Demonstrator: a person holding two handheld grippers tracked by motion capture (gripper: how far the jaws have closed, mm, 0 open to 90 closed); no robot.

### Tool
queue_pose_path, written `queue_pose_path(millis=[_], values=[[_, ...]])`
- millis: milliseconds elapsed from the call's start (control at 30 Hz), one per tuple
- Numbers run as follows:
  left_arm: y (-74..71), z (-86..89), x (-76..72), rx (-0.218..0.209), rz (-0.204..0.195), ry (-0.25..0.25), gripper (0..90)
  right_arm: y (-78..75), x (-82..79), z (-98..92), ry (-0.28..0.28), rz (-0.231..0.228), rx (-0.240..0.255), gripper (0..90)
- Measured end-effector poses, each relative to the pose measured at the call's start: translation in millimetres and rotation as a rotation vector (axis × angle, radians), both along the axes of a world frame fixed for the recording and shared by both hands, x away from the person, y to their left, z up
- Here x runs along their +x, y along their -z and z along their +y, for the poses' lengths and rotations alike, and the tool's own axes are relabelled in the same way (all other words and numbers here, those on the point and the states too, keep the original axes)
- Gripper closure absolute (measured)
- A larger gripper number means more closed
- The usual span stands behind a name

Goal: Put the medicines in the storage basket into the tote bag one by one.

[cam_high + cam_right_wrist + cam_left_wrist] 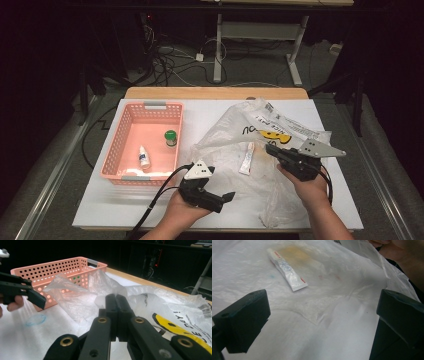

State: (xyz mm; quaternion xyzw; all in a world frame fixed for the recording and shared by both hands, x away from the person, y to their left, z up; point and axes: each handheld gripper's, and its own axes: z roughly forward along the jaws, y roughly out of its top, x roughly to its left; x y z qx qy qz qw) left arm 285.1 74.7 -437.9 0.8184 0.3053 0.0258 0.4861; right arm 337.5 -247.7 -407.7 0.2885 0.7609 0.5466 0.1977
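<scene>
A crumpled clear plastic bag (260,145) with a yellow smiley print lies on the right half of the white table (95,210). My right gripper (270,148) is shut on the bag's left edge and holds it raised; in the right gripper view the jaws (116,298) meet with film pinched at their tips. A white tube (246,159) lies at the bag's mouth, and whether it is on or under the film I cannot tell. My left gripper (224,201) hovers near the table's front edge, open and empty. In the left gripper view the tube (287,268) lies ahead of the wide jaws (324,307).
A pink perforated basket (116,145) stands at the left, holding a small white bottle (144,157) and a green-capped jar (171,138). Dark floor with cables and a desk frame lies beyond the table's far edge.
</scene>
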Motion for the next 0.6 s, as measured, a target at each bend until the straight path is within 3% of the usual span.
queue_pose_path(millis=[600], values=[[-14.7, 50.0, -6.3, -0.019, -0.020, -0.084, 0.0, 1.0, -0.2, -1.0, 0.004, 0.001, -0.006, 90.0]])
